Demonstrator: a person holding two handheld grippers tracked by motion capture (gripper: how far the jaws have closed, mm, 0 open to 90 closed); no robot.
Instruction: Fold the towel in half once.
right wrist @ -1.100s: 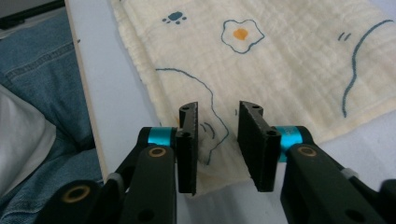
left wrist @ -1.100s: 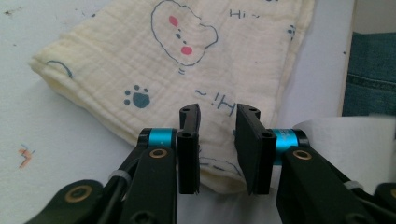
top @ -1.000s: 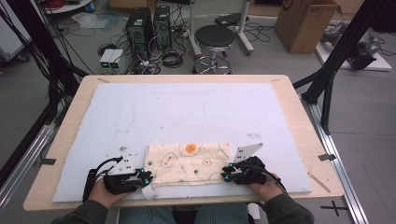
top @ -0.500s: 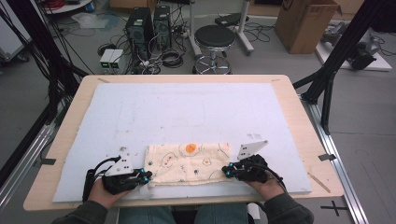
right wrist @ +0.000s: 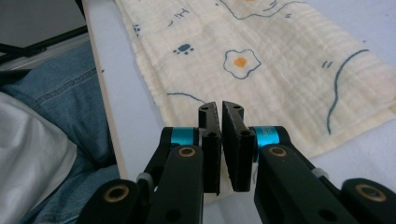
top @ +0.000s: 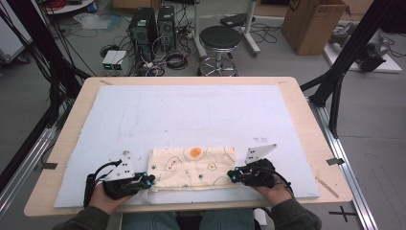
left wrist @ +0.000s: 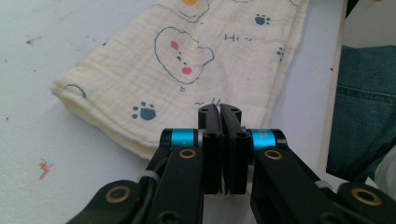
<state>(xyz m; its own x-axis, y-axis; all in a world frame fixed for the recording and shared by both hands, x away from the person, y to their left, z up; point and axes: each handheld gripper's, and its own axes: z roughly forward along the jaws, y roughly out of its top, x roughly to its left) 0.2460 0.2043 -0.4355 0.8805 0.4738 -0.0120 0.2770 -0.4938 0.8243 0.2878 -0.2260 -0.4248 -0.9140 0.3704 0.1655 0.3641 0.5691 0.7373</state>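
At the table's near edge, the left gripper (top: pixel 143 182) has just closed its jaws onto the folded cloth's (top: pixel 194 166) left corner. Between the hands, the cloth lies flat on the white mat (top: pixel 191 110). Opposite, the right gripper (top: pixel 233 175) has likewise pinched the right corner, so a lift or fold looks ready.

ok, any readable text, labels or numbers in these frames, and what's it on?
"Hi" with trailing marks: printed in dark blue on the cream cloth, beside the bear face, seen in the left gripper view.
Cardboard box on the floor: a dark mark near its top edge, too small to read.
Nothing else legible.
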